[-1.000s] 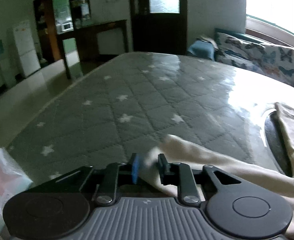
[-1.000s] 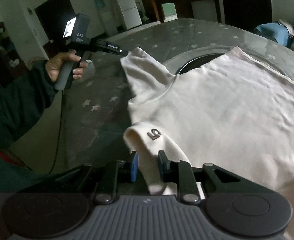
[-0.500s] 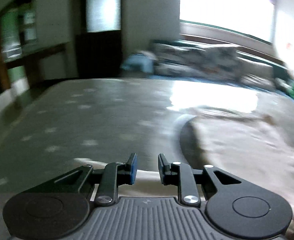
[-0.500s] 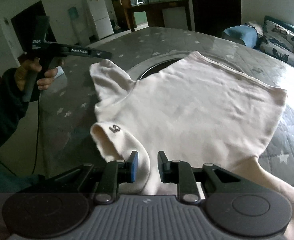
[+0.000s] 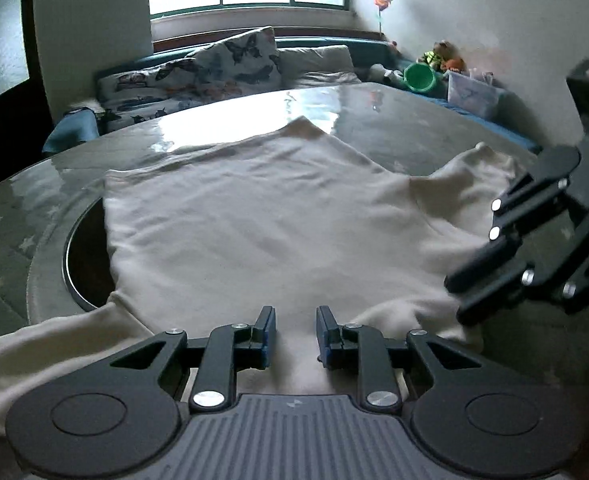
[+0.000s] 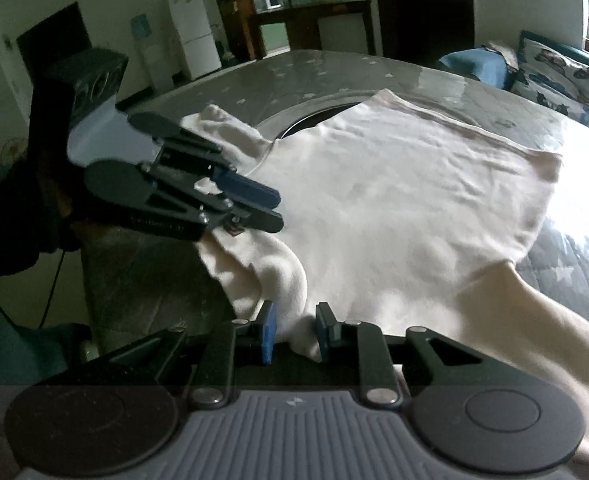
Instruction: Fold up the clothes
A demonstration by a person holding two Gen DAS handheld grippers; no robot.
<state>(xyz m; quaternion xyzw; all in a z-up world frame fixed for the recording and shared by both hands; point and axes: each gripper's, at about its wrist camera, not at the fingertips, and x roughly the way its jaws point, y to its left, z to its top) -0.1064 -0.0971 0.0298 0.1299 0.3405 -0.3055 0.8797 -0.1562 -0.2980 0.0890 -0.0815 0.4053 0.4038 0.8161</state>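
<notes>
A cream sweatshirt (image 5: 254, 220) lies spread on the grey star-quilted table (image 5: 394, 128). My left gripper (image 5: 294, 334) is shut on a sleeve, with cloth filling the narrow gap between its blue pads. In the right wrist view that left gripper (image 6: 276, 210) hovers over the sweatshirt (image 6: 394, 200) near the neck, and the sleeve trails behind it. My right gripper (image 6: 294, 334) is shut on a bunched fold of the garment's near edge. In the left wrist view the right gripper (image 5: 460, 300) reaches in from the right onto the cloth.
A dark round recess (image 5: 82, 260) in the table shows beside the garment. A sofa with butterfly cushions (image 5: 234, 64), a green bucket (image 5: 418, 76) and a clear box (image 5: 472, 94) stand behind. A fridge (image 6: 192, 32) and a dark-sleeved arm (image 6: 10, 220) are at the left.
My left gripper swung from the table's far side in over the sweatshirt, turning toward the window and bringing the sleeve with it. The right gripper shifted slightly, still gripping the fold.
</notes>
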